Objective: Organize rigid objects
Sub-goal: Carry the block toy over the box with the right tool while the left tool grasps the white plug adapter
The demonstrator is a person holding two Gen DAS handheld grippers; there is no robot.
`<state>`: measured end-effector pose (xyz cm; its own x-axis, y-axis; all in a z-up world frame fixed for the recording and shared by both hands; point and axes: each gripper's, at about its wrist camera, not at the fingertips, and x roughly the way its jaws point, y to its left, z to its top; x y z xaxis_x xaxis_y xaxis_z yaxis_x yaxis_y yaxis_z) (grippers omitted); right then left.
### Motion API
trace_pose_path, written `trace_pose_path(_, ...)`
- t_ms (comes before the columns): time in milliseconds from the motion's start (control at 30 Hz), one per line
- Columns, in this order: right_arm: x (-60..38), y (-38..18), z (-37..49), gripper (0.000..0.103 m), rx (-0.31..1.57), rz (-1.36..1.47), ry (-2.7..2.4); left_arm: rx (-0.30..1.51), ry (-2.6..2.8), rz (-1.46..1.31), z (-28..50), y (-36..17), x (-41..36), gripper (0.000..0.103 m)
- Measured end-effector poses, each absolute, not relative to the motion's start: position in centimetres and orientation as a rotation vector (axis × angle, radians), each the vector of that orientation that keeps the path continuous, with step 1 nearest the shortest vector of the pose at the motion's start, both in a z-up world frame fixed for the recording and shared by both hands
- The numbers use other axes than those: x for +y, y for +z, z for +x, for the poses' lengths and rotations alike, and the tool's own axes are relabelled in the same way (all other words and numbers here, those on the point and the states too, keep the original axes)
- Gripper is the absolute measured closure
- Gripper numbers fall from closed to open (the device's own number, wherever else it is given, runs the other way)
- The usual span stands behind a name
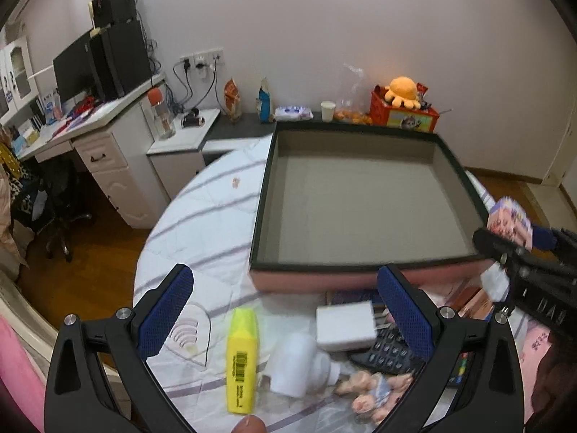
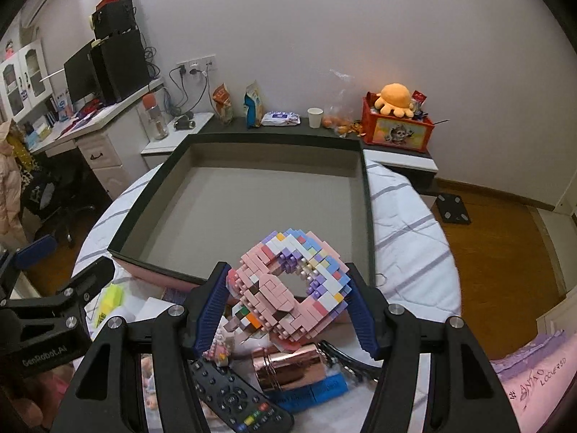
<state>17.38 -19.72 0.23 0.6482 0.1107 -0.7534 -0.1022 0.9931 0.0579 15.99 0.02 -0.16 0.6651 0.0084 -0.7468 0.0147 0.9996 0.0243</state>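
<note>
Only the left wrist view shows the clutter under the left gripper [image 1: 285, 310]: a yellow highlighter [image 1: 241, 359] lying lengthwise between its jaws, a white bottle [image 1: 297, 368] on its side just right of it, a white charger plug [image 1: 345, 328] against the inner face of the right jaw, and a small pink doll figure [image 1: 375, 389] nearer the camera. These jaws stand wide apart and press on nothing. Ahead of them, past the fingertips, lies the large empty tray [image 1: 364, 270] with dark rim and pink outer wall, resting on a bed [image 1: 202, 223] with a white striped cover. At the right edge of that view the right gripper [image 1: 505, 238] reaches in at an angle, with only a corner of its pink load showing. Over in the right wrist view the load is plain: a pink and pastel brick-built model [image 2: 288, 285] with a hole through its middle, clamped between the blue pads of the right gripper [image 2: 290, 299], tilted, and raised off the bed cover just short of the tray's near rim [image 2: 158, 263]. Below these jaws lie a black remote control [image 2: 234, 397] to the left and a shiny copper-coloured cylinder [image 2: 288, 368] directly beneath, touching neither pad. Both grippers point downward and forward toward the tray.
</note>
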Motion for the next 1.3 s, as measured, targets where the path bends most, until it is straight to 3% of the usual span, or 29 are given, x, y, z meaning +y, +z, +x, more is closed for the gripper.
trace_pose_path(267, -20.0, -0.9, 17.6, 0.040, 0.884, 0.018, 0.120, 1.005, 0.002, -0.064, 13.0, -6.4, 3.5, 0.000)
trace_pose_path(767, -18.8, -1.7, 18.0, 0.040, 0.904, 0.012, 0.139, 0.978, -0.090, -0.079, 13.3, -6.2, 2.9, 0.002)
trace_pose_path(1067, -18.9, -1.6, 17.6, 0.040, 0.906, 0.014, 0.129, 1.009, -0.168, -0.022, 14.4, -7.4, 0.9, 0.022)
trace_pose_path(1133, -19.0, -1.6, 17.5, 0.040, 0.907, 0.016, 0.125, 0.993, -0.185, -0.020, 14.4, -7.3, 0.8, 0.042)
trace_pose_path(1300, -19.3, -1.6, 17.3, 0.040, 0.905, 0.015, 0.128, 0.982, -0.227, -0.023, 14.0, -7.3, 1.3, 0.043)
